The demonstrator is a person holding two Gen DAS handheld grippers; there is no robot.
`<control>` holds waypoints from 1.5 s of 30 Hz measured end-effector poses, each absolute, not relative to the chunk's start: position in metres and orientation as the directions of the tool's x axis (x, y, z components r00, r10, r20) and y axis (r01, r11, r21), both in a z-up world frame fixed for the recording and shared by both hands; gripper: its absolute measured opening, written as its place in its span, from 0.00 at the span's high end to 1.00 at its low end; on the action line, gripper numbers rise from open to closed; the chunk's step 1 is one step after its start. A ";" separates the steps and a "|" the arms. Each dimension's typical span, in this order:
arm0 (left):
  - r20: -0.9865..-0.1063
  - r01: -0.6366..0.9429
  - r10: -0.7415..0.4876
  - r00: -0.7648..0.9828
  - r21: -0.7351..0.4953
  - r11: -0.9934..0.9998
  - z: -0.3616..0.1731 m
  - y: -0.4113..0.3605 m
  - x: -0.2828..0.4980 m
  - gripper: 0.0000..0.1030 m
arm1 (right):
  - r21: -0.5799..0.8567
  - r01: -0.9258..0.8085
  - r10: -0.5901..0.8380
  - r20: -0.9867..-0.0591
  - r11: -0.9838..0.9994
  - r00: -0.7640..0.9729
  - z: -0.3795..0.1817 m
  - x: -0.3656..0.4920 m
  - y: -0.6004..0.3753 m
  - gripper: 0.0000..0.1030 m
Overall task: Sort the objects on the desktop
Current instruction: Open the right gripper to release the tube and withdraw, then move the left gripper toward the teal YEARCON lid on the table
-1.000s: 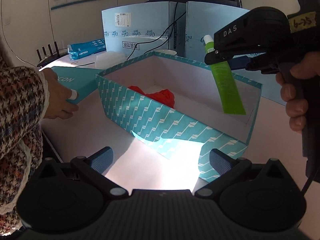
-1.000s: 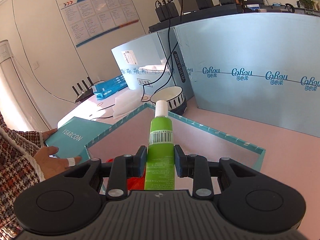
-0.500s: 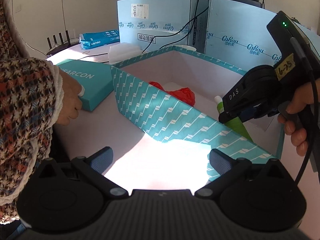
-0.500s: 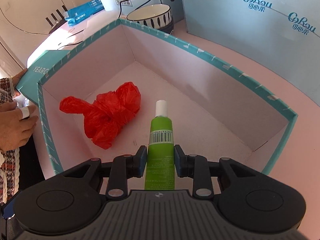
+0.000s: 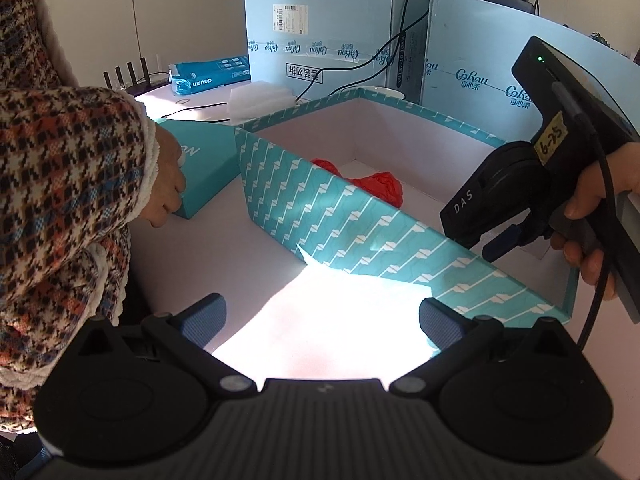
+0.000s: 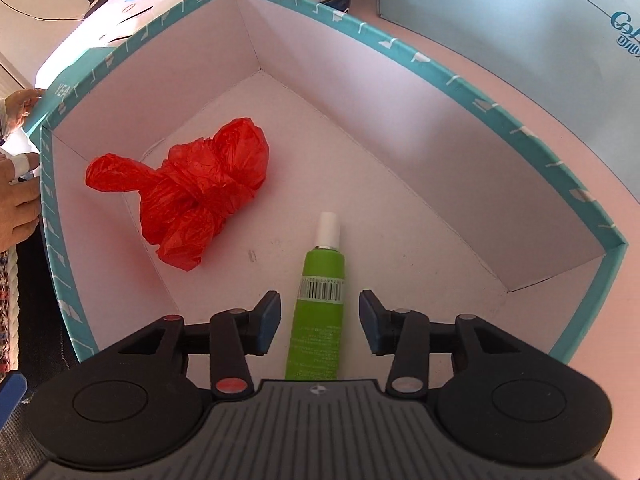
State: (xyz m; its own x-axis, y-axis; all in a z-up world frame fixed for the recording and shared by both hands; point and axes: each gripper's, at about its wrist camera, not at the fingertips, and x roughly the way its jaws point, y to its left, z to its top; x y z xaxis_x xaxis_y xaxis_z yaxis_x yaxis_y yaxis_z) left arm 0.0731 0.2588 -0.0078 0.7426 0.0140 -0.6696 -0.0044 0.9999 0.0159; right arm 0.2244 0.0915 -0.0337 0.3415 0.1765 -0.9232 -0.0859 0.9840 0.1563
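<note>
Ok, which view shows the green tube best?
The right wrist view: the green tube lies in full sight on the box floor, between the open right claw fingers, cap and barcode visible. In the left wrist view the box's near wall hides it completely.

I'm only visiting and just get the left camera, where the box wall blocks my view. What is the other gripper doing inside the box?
Observer: The right gripper is open, and a green tube lies on the floor of the box between its jaws.
Visitor: Is the tube touching that red thing I glimpse?
Observer: No. The red bag lies apart from it, to the tube's left in the right camera's view.
</note>
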 end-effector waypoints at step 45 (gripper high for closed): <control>-0.603 -0.143 0.313 0.734 0.313 0.939 0.049 0.398 0.273 0.00 | 0.474 -0.436 0.640 -0.482 0.765 0.598 0.000 0.162 0.225 0.37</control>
State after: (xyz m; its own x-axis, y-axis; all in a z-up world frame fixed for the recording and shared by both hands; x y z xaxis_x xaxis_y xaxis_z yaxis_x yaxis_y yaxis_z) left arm 0.2728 0.3984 0.0487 0.7340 0.3129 -0.6027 -0.1430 0.9388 0.3133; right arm 0.1619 0.2249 0.0002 0.5982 0.6402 -0.4820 -0.4363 0.7647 0.4742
